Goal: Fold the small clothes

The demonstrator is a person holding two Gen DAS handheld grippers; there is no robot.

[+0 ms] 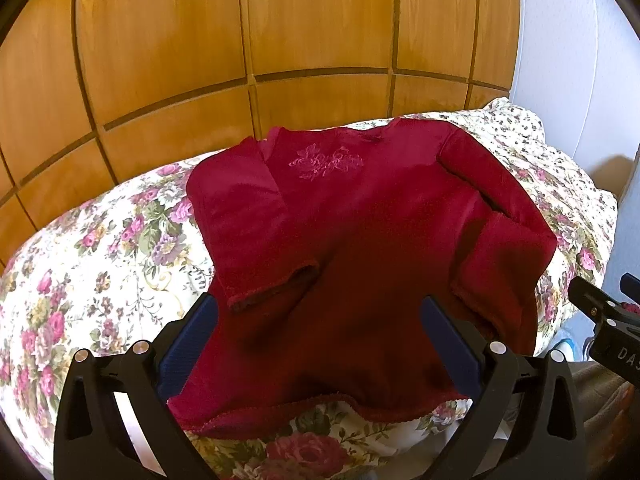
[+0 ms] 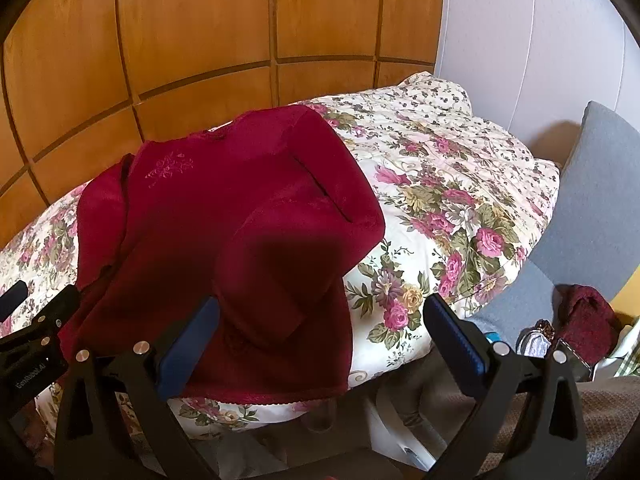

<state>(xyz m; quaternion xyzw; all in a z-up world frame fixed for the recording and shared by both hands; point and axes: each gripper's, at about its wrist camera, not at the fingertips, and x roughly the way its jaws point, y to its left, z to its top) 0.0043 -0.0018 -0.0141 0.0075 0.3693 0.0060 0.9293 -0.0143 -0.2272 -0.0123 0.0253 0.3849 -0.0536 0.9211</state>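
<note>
A dark red long-sleeved top point(image 1: 360, 248) with pale embroidery on its chest lies flat on a floral quilt point(image 1: 104, 264). Both sleeves are folded inward across the body. My left gripper point(image 1: 320, 332) hovers open above the top's lower hem, nothing between its blue pads. In the right wrist view the same top point(image 2: 224, 232) fills the left half. My right gripper point(image 2: 320, 336) stands open over the top's near right corner and the quilt point(image 2: 440, 200), holding nothing. Each gripper's black frame shows at the edge of the other's view.
Wooden wardrobe panels point(image 1: 240, 60) rise behind the bed, and a white wall point(image 2: 520, 40) stands to the right. A grey cushioned chair point(image 2: 592, 208) sits beside the bed, with a dark red knitted item point(image 2: 588, 320) and other clutter near it.
</note>
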